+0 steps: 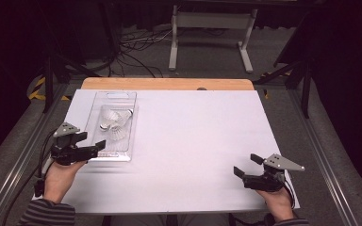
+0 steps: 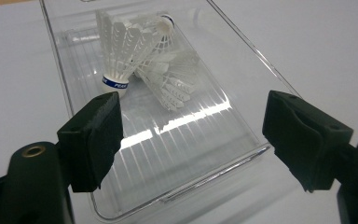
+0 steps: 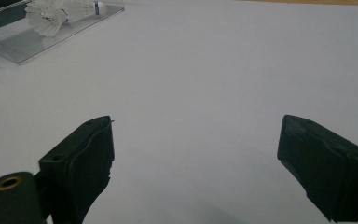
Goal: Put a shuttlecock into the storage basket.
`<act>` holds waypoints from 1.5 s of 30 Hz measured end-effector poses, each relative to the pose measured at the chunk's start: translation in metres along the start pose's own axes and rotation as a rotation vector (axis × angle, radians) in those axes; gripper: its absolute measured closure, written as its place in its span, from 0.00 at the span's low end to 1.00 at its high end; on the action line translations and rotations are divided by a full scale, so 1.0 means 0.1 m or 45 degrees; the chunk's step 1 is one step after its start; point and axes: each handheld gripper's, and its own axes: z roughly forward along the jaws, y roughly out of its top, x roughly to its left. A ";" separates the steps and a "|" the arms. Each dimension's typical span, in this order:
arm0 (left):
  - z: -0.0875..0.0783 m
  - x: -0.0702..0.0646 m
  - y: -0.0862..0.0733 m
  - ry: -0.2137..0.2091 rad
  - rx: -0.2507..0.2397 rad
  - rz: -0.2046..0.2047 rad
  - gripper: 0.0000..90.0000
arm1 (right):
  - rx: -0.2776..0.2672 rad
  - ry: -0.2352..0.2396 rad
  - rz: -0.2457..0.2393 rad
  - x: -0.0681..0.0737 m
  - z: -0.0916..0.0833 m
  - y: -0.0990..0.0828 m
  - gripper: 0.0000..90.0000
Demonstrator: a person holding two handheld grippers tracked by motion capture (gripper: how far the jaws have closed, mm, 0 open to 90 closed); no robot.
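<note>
In the clear tray [image 2: 74,74] at the table's left, the shuttlecocks [image 2: 135,51] are piled at the far end, ahead of the left gripper [image 1: 88,144], whose jaws are spread over the near rim. The right gripper [image 1: 246,165], also spread, is held well apart.

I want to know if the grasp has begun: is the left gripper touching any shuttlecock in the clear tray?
Apart. The left gripper view shows the left gripper open, tray floor bare between its jaws and the shuttlecocks.

The tray [image 2: 242,116] is clear glossy ribbed plastic, the shuttlecocks [image 2: 135,51] white feathery, the table [image 1: 207,141] matt white.
</note>
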 end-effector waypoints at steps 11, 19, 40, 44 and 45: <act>-0.01 0.01 -0.08 0.004 -0.009 -0.013 0.23 | -0.001 0.001 -0.002 0.00 0.00 0.00 0.13; -0.04 0.01 -0.11 0.008 -0.020 -0.007 0.23 | 0.002 0.002 0.000 0.00 0.00 0.00 0.13; -0.09 -0.02 -0.21 -0.005 -0.059 -0.023 0.23 | 0.005 0.004 -0.001 0.01 0.01 0.00 0.13; -0.08 -0.03 -0.24 -0.008 -0.062 -0.023 0.23 | 0.006 0.004 -0.001 0.01 0.01 0.00 0.13; -0.08 -0.04 -0.25 -0.006 -0.061 -0.025 0.23 | 0.006 0.005 -0.002 0.01 0.01 0.00 0.13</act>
